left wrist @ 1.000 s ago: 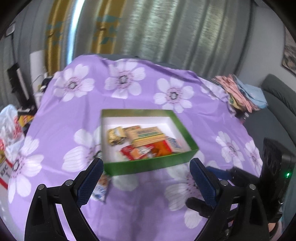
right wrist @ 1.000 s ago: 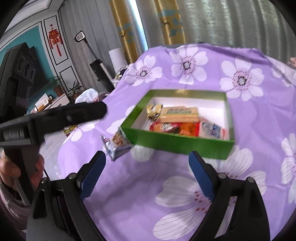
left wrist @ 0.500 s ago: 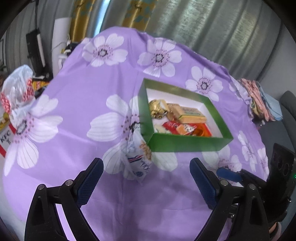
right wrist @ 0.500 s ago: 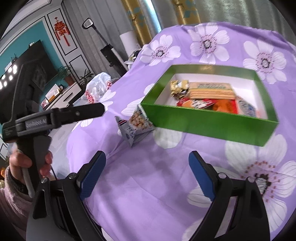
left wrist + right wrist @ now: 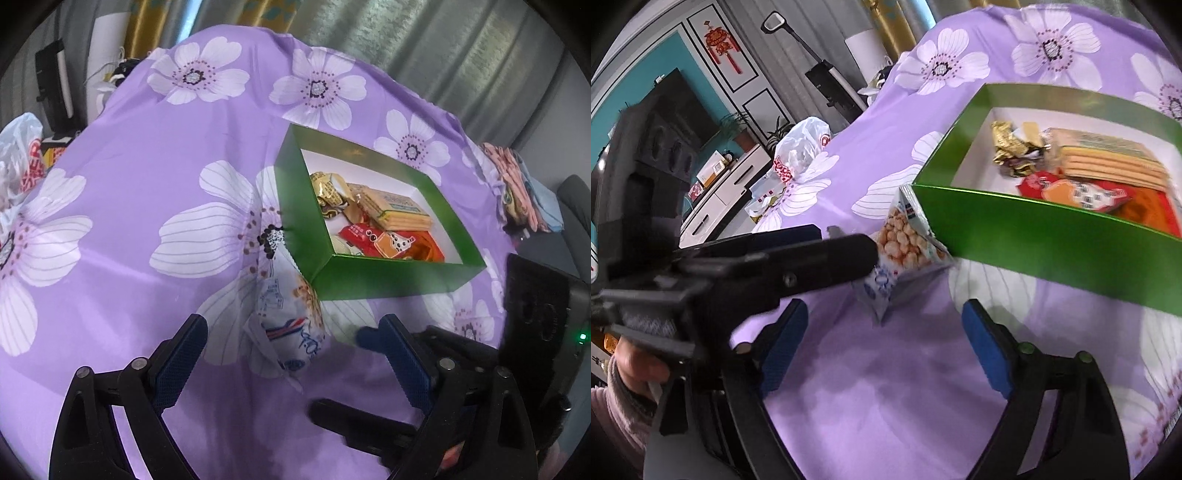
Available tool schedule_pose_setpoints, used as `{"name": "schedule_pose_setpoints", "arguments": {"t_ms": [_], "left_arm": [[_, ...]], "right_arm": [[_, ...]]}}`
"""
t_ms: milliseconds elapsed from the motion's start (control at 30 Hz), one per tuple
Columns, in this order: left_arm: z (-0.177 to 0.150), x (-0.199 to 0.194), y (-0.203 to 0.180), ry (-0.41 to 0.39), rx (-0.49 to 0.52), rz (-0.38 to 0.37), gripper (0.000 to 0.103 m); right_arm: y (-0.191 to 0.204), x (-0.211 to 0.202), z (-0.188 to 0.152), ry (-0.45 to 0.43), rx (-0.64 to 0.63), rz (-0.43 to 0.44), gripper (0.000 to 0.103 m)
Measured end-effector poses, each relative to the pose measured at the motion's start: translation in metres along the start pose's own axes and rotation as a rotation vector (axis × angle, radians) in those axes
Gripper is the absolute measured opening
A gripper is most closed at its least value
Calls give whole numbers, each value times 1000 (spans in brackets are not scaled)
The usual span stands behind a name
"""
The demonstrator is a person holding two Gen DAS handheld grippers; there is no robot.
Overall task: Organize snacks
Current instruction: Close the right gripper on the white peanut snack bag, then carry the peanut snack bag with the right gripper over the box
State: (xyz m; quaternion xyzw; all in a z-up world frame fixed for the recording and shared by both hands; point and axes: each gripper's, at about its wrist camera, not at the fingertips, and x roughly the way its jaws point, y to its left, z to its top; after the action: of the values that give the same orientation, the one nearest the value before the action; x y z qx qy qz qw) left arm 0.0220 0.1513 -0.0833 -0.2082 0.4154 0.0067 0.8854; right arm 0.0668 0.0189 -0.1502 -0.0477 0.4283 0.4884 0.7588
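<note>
Teal wall (image 5: pixel 605 122) and white cabinet (image 5: pixel 716 195) upper left in right view. Purple flowered desk (image 5: pixel 147 155) filling centre. Green box (image 5: pixel 388 280) centre right, snack bag (image 5: pixel 288 325) touching its corner. Left tool (image 5: pixel 291 354), right tool (image 5: pixel 886 343): wide, just been closing, empty.

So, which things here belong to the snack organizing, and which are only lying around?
Belong to the job:
- green box with snacks inside
- white snack bag outside, against the box corner
- left gripper, open
- right gripper, open

Lying around:
- plastic bag
- folded clothes
- floral cloth
</note>
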Motion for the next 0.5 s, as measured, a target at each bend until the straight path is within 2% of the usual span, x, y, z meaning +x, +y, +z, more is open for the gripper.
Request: {"name": "schedule_pose_setpoints", "arguments": {"t_ms": [100, 167, 267, 333, 500], "left_arm": [[1, 7, 3, 17, 1, -4, 72], [1, 11, 6, 28, -7, -16, 50], [1, 15, 11, 37, -28, -43, 45], [1, 15, 13, 39, -38, -68, 41], [-1, 10, 9, 40, -16, -63, 40]], "right_arm": [[-2, 12, 4, 15, 10, 4, 72], [-2, 17, 6, 16, 12, 13, 68], [-2, 23, 10, 30, -1, 14, 59], [-2, 26, 11, 43, -7, 24, 50], [1, 24, 10, 39, -34, 27, 43]]}}
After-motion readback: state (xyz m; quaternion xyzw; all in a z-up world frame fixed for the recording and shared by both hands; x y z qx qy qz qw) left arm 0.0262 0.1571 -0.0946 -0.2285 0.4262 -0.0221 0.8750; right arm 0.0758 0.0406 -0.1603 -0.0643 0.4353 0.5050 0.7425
